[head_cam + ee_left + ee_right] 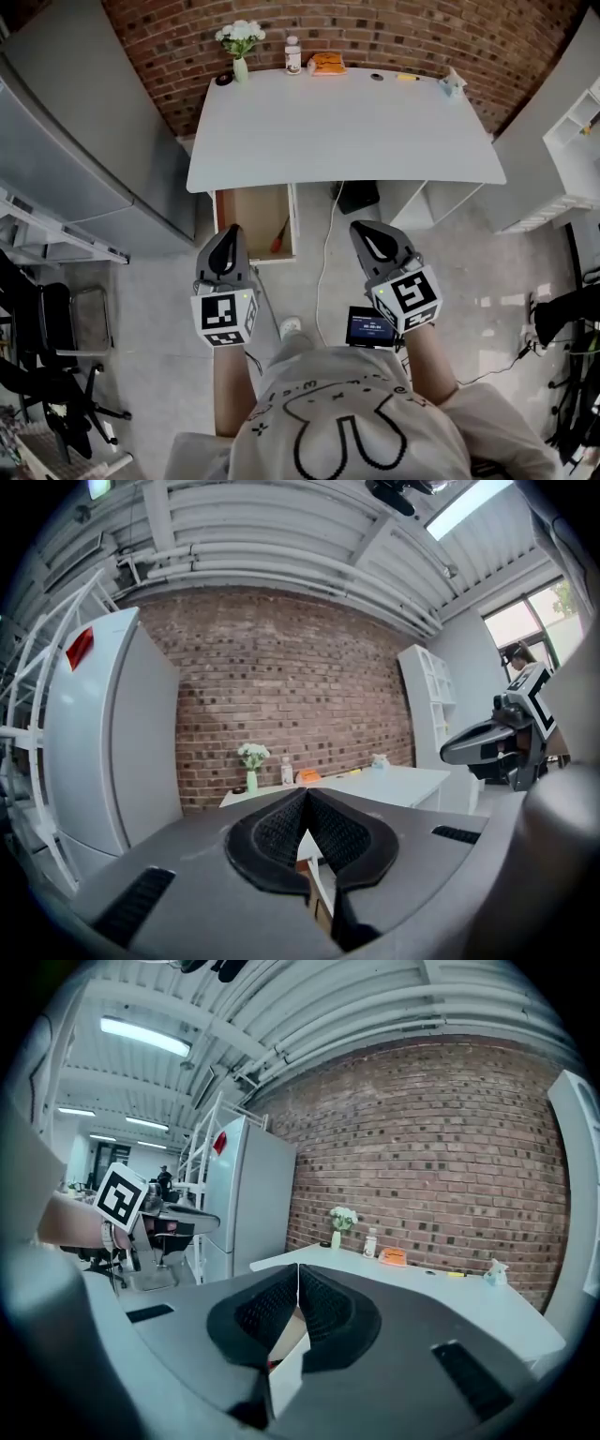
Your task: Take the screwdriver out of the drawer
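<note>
Screwdriver lies in the open drawer under the table. The left gripper and right gripper have jaws together, holding nothing.

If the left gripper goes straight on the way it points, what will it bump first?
Probably the open drawer under the white table: the shut left gripper aims at it. Height is hard to judge, so it may meet the table's front edge instead.
</note>
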### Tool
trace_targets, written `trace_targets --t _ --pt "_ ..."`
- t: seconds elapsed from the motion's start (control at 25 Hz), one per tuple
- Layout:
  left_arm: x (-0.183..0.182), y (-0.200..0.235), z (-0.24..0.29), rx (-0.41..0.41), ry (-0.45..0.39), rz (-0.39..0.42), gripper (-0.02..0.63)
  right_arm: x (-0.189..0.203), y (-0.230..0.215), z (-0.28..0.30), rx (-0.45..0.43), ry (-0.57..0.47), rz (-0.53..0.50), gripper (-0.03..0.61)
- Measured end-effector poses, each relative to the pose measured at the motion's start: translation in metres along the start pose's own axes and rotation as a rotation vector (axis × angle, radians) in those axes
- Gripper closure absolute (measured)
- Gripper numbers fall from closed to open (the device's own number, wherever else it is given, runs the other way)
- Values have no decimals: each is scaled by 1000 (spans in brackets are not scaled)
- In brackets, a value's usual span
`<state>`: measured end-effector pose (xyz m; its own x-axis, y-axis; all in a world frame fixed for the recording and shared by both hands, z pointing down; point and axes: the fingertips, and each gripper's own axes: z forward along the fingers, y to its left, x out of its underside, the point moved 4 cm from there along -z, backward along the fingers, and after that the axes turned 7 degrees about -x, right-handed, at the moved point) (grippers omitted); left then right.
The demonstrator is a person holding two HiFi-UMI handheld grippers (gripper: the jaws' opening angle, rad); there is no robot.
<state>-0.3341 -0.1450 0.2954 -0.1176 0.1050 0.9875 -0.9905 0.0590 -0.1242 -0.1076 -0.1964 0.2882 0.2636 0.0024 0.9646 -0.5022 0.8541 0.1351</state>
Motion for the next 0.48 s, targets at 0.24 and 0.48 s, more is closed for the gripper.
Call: trace_targets --t 0.24,0.48 --pt "21 19 49 135 43 -32 601 6 -7 33 108 47 53 558" --pt "47 30 76 216 86 -45 601 21 -6 48 190 88 108 558"
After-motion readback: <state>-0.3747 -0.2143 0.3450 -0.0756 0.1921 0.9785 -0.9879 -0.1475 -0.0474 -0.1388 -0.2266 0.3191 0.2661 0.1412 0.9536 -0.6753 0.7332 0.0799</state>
